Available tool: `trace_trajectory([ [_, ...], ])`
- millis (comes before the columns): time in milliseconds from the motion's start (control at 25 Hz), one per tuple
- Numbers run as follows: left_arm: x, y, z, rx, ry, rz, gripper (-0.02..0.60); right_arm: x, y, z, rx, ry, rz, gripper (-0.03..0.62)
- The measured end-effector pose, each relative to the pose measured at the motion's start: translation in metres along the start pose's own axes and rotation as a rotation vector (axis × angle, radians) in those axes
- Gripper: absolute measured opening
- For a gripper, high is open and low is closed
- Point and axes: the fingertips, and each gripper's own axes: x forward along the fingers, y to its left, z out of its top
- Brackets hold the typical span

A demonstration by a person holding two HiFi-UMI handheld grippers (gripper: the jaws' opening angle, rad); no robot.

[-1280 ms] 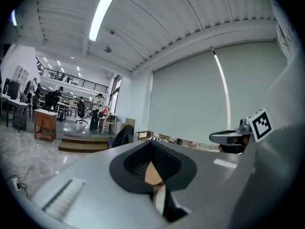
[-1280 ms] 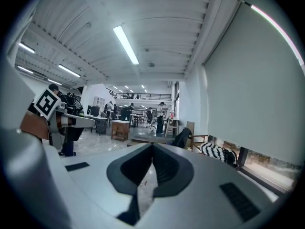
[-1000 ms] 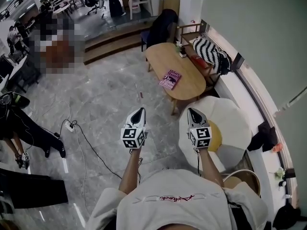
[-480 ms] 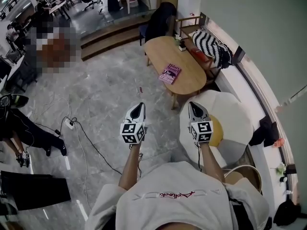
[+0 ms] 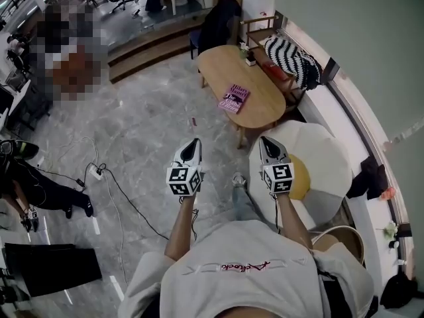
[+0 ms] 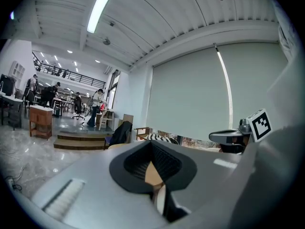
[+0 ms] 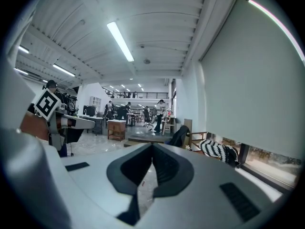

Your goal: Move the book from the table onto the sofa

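A pink book (image 5: 234,99) lies on the near part of an oval wooden table (image 5: 255,105) in the head view, well ahead of both grippers. My left gripper (image 5: 192,147) is held out over the grey floor, shut with nothing in it. My right gripper (image 5: 267,146) is beside it, over the edge of a white round seat (image 5: 324,171), also shut and empty. In the left gripper view the left gripper's tips (image 6: 151,143) meet, and the right gripper's tips (image 7: 152,146) meet in its own view. The sofa (image 5: 331,121) runs along the right wall behind the table.
A striped black-and-white cushion (image 5: 291,59) lies at the sofa's far end. A yellow cushion (image 5: 299,177) sits on the white seat. A dark chair (image 5: 220,20) stands beyond the table. Cables and a power strip (image 5: 97,173) lie on the floor at left, near a seated person's legs (image 5: 46,189).
The person has stepped forward: the table and book sit nearer and lower in the head view. A foot now shows between the grippers. Both grippers stay shut.
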Motion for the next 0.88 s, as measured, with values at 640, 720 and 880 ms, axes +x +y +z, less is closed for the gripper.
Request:
trace_trajectory([
  [640,0.115,0.043,0.011,0.001,0.019,0.003,0.009,0.105,-0.056,-0.003,0.020,0.015,0.008,0.008],
  [720,0.134,0.052,0.015,-0.004,0.022,0.011,0.009,0.125,-0.066,0.001,0.018,0.017,0.016,0.008],
  [880,0.174,0.060,0.022,-0.010,0.029,0.009,0.009,0.158,-0.091,0.007,0.019,0.022,0.020,0.008],
])
